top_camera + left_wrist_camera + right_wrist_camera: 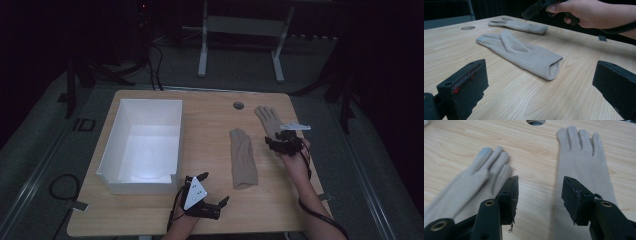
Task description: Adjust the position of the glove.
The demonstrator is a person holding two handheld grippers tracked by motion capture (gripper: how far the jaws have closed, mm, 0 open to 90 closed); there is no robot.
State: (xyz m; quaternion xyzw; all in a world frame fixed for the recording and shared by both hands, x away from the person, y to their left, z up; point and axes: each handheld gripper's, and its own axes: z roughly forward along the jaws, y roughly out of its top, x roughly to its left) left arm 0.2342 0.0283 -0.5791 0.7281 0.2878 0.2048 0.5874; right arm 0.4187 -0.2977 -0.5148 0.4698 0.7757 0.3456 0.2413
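Two beige gloves lie flat on the wooden table. One glove lies in the middle with its cuff toward me. The other glove lies farther right, fingers pointing away. My right gripper hovers over the cuff end of that right glove, jaws open with bare wood and glove edge below them and nothing gripped. My left gripper rests near the table's front edge, wide open and empty, facing the middle glove's cuff.
A white open box stands on the left half of the table. A round cable hole sits near the far edge. Bare wood lies between the gloves and along the front edge. Table legs and cables stand on the floor beyond.
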